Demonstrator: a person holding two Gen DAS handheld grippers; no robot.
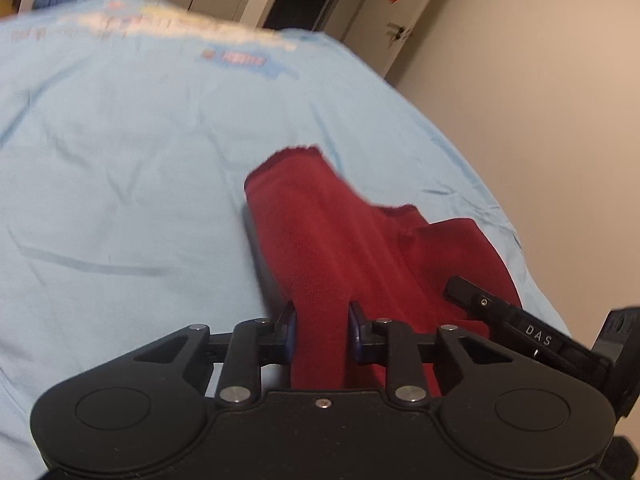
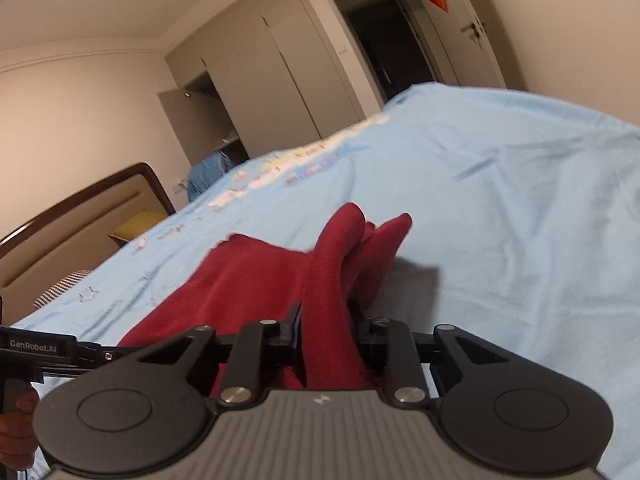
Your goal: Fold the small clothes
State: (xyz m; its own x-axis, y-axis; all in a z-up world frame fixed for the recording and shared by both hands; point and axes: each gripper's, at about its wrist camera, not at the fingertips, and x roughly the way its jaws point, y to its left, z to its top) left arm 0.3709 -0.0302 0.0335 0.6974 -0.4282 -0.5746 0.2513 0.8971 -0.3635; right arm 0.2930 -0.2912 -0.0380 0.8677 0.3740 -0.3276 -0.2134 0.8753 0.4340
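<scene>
My left tool (image 1: 322,334) and right tool (image 2: 327,330) each pinch the red garment (image 1: 320,240), lifted just above the blue bedsheet (image 1: 120,140). It hangs bunched between them. No neat fold shows yet, so I judge most folding remains.

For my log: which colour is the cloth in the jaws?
Dark red garment; it shows best in the left wrist view.

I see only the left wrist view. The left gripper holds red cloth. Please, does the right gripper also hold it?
Observer: Yes. The right gripper is shut on the red garment.
Operator: What hangs beyond its fingers?
Observer: Two narrow red parts, lifted off the blue bedsheet.
Operator: Is something at the far bed end?
Observer: A dark-framed headboard, with a striped pillow below it.
</scene>
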